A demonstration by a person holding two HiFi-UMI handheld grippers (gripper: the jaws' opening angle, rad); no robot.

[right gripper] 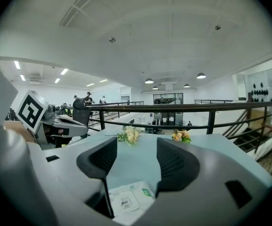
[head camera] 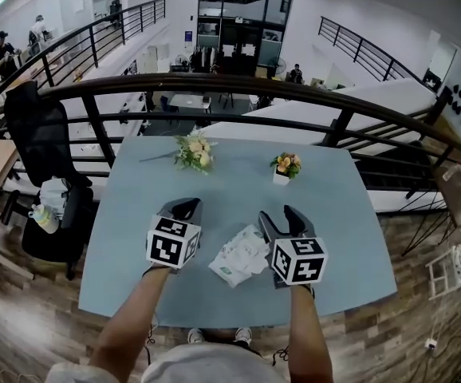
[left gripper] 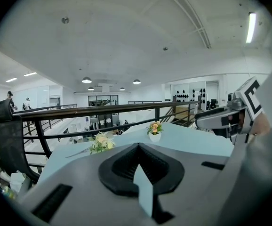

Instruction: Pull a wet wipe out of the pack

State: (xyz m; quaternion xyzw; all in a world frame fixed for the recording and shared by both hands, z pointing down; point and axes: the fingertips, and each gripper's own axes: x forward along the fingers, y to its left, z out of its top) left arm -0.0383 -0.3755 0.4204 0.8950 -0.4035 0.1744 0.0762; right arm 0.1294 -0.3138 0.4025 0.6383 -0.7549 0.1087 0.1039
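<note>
A white wet wipe pack (head camera: pixel 240 255) with a green label lies flat on the light blue table (head camera: pixel 338 214), between my two grippers. My left gripper (head camera: pixel 186 209) hovers just left of the pack, its jaws shut with nothing in them; in the left gripper view (left gripper: pixel 137 147) the black pads meet at the tip. To the pack's right my right gripper (head camera: pixel 281 217) stands open. The right gripper view shows the pack (right gripper: pixel 126 201) low between the spread jaws of that gripper (right gripper: pixel 137 146), near the camera, not touching the pads.
A loose bouquet (head camera: pixel 195 152) and a small white flower pot (head camera: pixel 285 167) stand at the table's far side. A black railing (head camera: pixel 214 86) runs behind the table, with a drop beyond it. A black office chair (head camera: pixel 43 158) stands to the left.
</note>
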